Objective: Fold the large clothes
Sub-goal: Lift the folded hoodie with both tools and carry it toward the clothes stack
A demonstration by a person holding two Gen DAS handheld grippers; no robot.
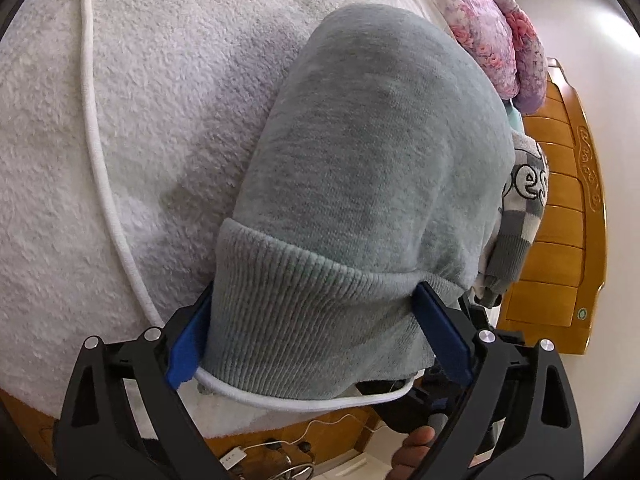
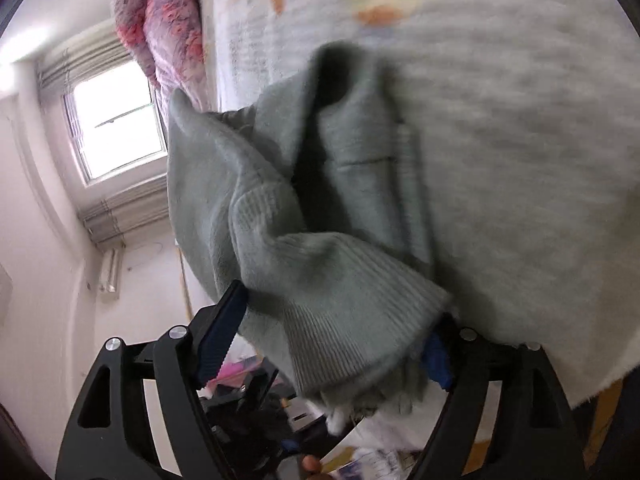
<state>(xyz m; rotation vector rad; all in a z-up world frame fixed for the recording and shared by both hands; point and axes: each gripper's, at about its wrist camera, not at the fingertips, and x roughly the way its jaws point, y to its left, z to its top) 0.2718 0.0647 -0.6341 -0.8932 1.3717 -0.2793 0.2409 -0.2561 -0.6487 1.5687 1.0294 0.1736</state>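
Left gripper (image 1: 316, 332) clamped on the ribbed hem of the grey-green sweatshirt (image 1: 372, 160), blue pads (image 1: 440, 332) pressing the knit from both sides. Garment lies bunched on the white fleece blanket (image 1: 140, 120) covering the bed, near its edge; white cord (image 1: 90, 120) runs along the blanket and loops under the hem. Right gripper (image 2: 332, 340) grips another ribbed edge of the same sweatshirt (image 2: 280, 208), fabric lifted and draped between the fingers, right-side view motion-blurred. Grey-white knit garment with lettering (image 1: 524, 200) just beside the sweatshirt. Pink floral quilt (image 1: 500, 28) piled at the far end, wooden bed frame (image 1: 560, 220) alongside. Window (image 2: 116, 120) in right view
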